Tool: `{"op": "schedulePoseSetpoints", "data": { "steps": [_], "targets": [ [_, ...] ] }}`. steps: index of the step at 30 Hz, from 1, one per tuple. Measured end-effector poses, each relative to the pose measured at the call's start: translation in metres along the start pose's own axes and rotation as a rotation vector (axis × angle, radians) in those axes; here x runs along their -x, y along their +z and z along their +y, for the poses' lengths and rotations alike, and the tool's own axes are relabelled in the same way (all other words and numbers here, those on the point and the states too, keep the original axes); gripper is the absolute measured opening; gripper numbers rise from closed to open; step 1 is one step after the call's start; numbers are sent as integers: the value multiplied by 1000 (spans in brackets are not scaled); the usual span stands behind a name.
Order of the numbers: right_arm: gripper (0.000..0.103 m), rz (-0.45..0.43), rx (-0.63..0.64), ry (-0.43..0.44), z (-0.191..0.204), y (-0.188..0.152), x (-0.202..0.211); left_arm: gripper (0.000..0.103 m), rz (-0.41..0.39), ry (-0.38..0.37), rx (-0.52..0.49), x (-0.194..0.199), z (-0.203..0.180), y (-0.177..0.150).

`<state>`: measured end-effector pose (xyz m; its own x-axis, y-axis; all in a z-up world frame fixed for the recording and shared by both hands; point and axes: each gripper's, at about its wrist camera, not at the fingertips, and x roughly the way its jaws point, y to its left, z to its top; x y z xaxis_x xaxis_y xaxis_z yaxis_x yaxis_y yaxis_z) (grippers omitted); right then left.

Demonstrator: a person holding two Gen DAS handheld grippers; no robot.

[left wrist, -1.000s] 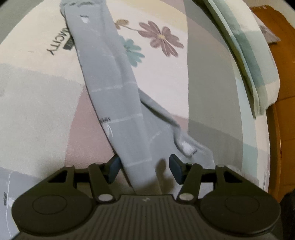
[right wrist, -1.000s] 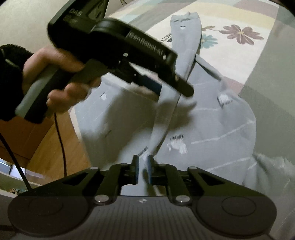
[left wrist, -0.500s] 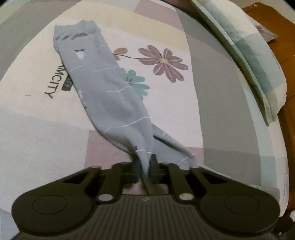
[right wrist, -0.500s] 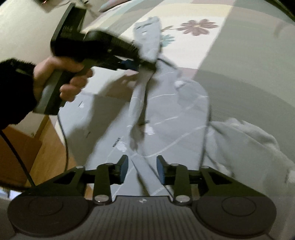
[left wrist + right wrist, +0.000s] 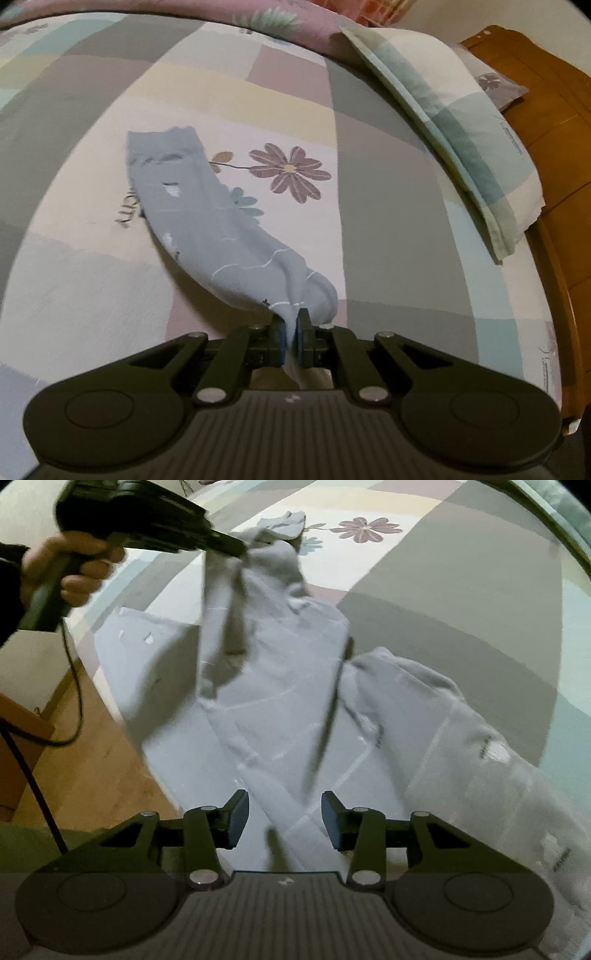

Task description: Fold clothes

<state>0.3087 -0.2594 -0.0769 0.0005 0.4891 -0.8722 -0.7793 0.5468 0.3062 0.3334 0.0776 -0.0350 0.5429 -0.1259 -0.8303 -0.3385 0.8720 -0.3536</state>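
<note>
A pale grey garment [image 5: 280, 701] with thin white lines lies spread on the bed. Its long sleeve [image 5: 207, 229] stretches away across the patchwork sheet. My left gripper [image 5: 292, 332] is shut on the near end of that sleeve and holds it lifted. In the right wrist view the left gripper [image 5: 236, 548] appears at the upper left, held by a hand [image 5: 70, 568], with the sleeve hanging from it. My right gripper [image 5: 282, 819] stands open just above the garment's body, a fold of cloth between its fingers but not pinched.
A patchwork bed sheet [image 5: 388, 206] with a flower print covers the bed. A folded checked blanket [image 5: 454, 122] lies along the right, against a wooden bed frame [image 5: 554, 155]. The bed edge and wooden floor [image 5: 88, 760] show at left, with a black cable [image 5: 74, 709].
My left gripper closed on the sleeve and raised it, pulling it toward the flower print. My right gripper went from shut to open, letting go of the cloth.
</note>
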Motion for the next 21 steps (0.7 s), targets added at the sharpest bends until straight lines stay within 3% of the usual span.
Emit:
{"op": "schedulePoseSetpoints", "data": {
  "steps": [6, 10, 11, 12, 13, 21],
  "targets": [
    [49, 81, 194, -99, -4, -25, -5, 3, -4, 39, 35, 23, 2, -13],
    [47, 136, 284, -100, -5, -38, -6, 3, -5, 67, 50, 34, 6, -22],
    [36, 148, 301, -98, -4, -40, -4, 3, 0, 75, 54, 35, 8, -25],
    [15, 161, 319, -97, -3, -43, -3, 3, 4, 82, 58, 35, 10, -28],
    [6, 173, 338, -96, -1, -44, -2, 3, 10, 91, 66, 35, 13, -31],
    [4, 179, 489, -74, 9, -54, 15, 3, 26, 136, 95, 42, 29, -51]
  ]
}}
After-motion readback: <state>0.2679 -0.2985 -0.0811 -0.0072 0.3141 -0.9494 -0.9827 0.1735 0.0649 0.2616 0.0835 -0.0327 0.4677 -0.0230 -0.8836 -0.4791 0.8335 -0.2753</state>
